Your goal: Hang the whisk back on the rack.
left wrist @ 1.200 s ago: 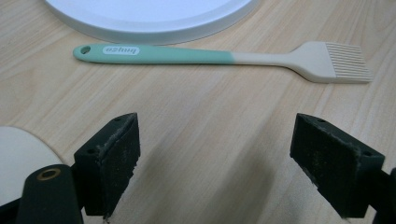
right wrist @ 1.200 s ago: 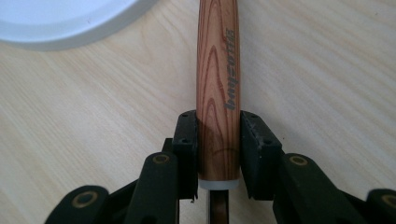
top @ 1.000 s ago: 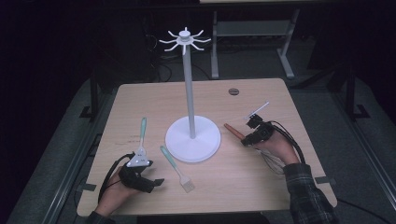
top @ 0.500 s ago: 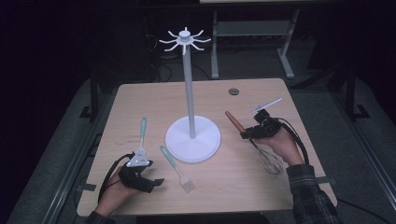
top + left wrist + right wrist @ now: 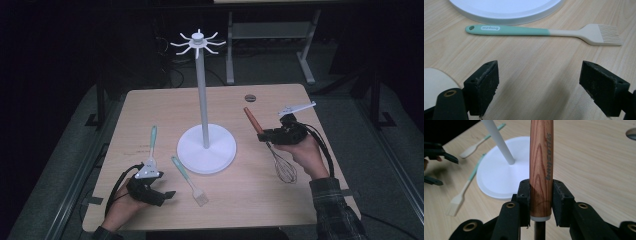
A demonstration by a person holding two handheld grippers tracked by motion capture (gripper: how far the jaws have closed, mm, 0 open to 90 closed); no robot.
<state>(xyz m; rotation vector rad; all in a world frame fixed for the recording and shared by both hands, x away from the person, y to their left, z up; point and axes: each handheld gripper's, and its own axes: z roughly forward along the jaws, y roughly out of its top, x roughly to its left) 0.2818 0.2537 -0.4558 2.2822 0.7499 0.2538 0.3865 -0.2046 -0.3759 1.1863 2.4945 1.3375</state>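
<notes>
The right tool (image 5: pixel 263 135) is clamped on the wooden handle of a whisk (image 5: pixel 272 150) — it holds the whisk up off the bench (image 5: pixel 320 200), to the right of the white stand (image 5: pixel 206 145), with the wires hanging down near the hand. The left tool (image 5: pixel 167 196) rests low on the bench with its jaws wide apart — a green brush (image 5: pixel 544 32) lies just in front of it.
</notes>
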